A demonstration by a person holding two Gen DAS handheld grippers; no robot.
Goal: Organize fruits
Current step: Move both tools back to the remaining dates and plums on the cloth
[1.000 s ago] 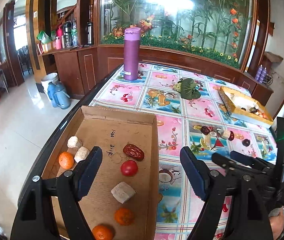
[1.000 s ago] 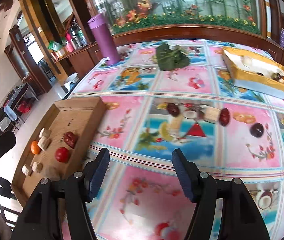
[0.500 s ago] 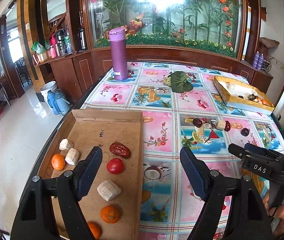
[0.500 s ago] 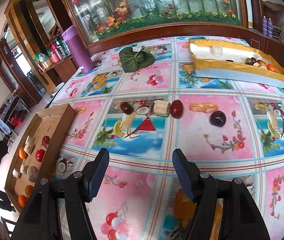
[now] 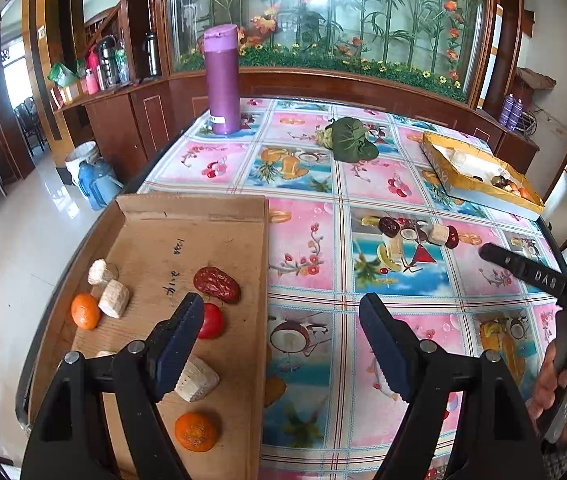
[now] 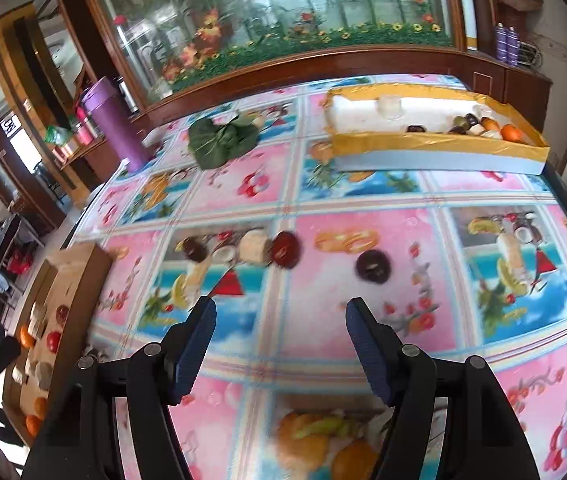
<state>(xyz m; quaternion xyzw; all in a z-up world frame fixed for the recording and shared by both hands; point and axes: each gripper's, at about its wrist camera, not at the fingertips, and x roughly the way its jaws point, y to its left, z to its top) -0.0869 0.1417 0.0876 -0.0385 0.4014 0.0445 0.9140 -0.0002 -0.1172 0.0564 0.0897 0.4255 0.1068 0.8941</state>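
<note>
Your left claw (image 5: 281,340) hangs wide open and empty over the flowery tablecloth (image 5: 307,248), its left finger above the cardboard tray (image 5: 155,236) of fruit, the tomato (image 5: 210,321) just beyond. Your right claw (image 6: 279,340) is open and empty too; loose fruit (image 6: 285,249) lies ahead of it, the yellow box (image 6: 435,146) farther back. A glass flower cabinet (image 5: 323,12) backs the room.

Dining room, daylight, glossy pale floor (image 5: 15,248).
Ahead beyond tongs: dark wood cabinet (image 5: 131,120) under glass panel (image 5: 323,12) of painted flowers; bright doorway (image 5: 15,80) far left.
</note>
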